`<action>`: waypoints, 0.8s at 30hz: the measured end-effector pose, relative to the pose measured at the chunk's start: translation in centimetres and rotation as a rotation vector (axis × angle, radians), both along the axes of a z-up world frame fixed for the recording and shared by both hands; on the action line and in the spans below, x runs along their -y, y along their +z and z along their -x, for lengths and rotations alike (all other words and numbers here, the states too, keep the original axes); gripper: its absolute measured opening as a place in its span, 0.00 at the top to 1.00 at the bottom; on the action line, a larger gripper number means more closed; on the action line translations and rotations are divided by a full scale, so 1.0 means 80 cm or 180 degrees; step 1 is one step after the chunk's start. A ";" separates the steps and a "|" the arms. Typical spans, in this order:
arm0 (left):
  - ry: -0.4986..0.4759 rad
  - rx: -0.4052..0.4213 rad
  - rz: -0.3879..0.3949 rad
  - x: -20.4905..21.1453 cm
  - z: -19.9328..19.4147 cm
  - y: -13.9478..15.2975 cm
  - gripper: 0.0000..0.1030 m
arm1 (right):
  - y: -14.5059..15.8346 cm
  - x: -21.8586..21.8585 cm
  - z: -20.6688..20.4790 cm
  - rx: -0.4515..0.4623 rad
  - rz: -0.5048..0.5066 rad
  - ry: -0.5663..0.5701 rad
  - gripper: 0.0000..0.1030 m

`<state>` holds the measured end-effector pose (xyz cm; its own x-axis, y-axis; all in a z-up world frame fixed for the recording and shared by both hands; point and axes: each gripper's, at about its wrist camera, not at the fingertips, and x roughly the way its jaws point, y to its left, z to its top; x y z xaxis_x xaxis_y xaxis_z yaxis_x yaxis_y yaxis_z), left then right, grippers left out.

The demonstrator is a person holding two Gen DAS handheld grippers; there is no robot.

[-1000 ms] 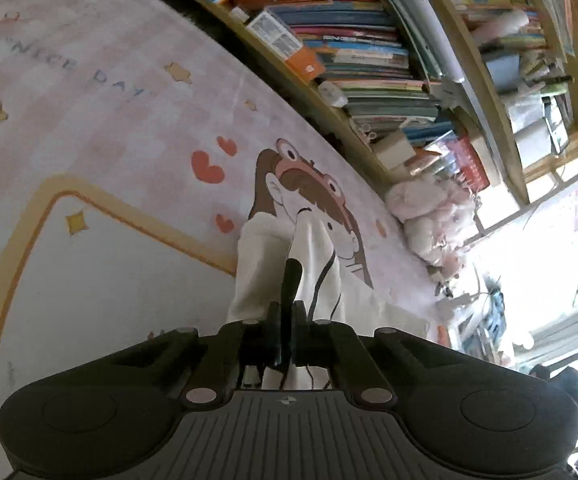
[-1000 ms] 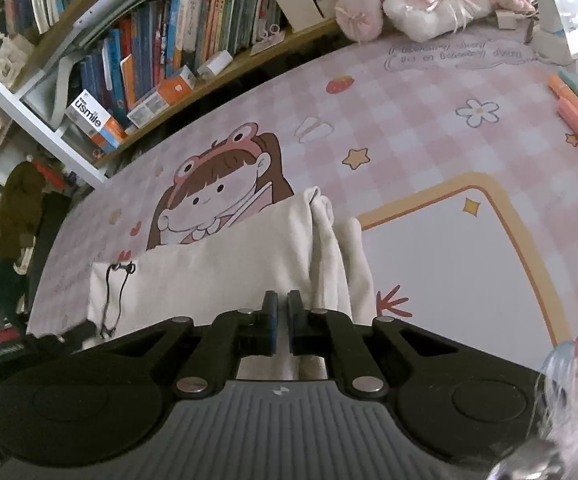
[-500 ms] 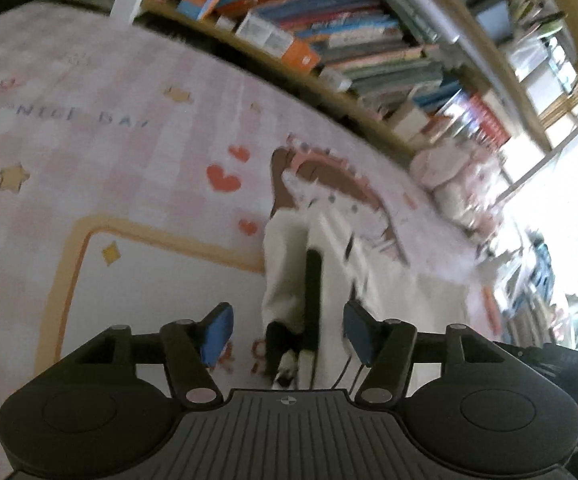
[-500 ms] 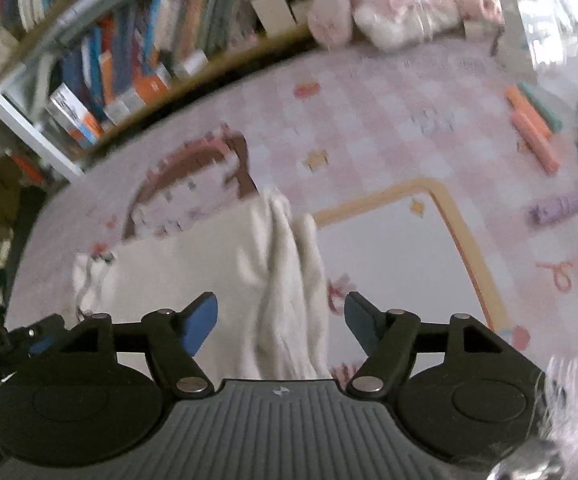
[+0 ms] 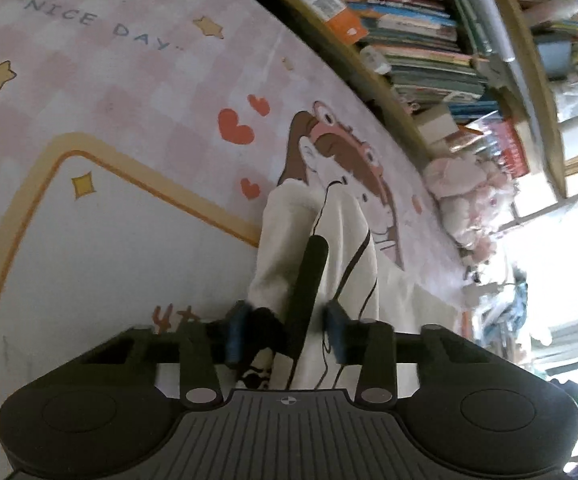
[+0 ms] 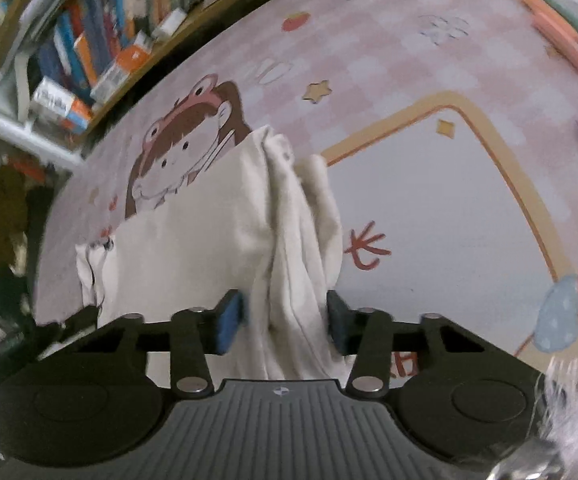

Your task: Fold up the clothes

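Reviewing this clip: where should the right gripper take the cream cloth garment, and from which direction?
On the bunched ridge of folds at the near end of the cream cloth garment, coming down from above and slightly behind. There the cloth stands up in a narrow gathered ridge between the right gripper pads, unlike the flat panel beside it. The jaws have just been closing around it, and do not visibly pinch it yet.

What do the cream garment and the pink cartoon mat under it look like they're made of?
Cream garment: soft knit cotton or fleece, matte; it bunches into limp, rounded folds. Pink cartoon mat: probably smooth printed vinyl or rubber; it lies flat with a faint sheen, but the blur leaves this open.
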<state>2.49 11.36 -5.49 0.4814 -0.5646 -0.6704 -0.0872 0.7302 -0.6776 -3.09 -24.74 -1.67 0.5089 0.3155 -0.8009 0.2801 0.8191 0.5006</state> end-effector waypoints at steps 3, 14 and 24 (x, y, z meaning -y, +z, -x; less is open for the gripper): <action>-0.0099 0.0230 -0.0262 0.014 0.010 0.020 0.84 | 0.018 -0.020 0.005 0.0235 0.0368 0.0199 0.82; -0.0224 0.0314 -0.0337 0.013 0.013 0.025 0.74 | 0.025 -0.018 0.015 0.0391 0.0376 0.0173 0.77; -0.0181 0.0095 -0.0047 0.001 0.005 -0.002 0.61 | 0.002 0.001 0.010 0.0115 0.0028 -0.0070 0.57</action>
<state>2.07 11.31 -5.64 0.4686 -0.5819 -0.6647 -0.0252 0.7433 -0.6685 -3.91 -24.83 -1.51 0.5444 0.2968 -0.7846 0.2799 0.8174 0.5035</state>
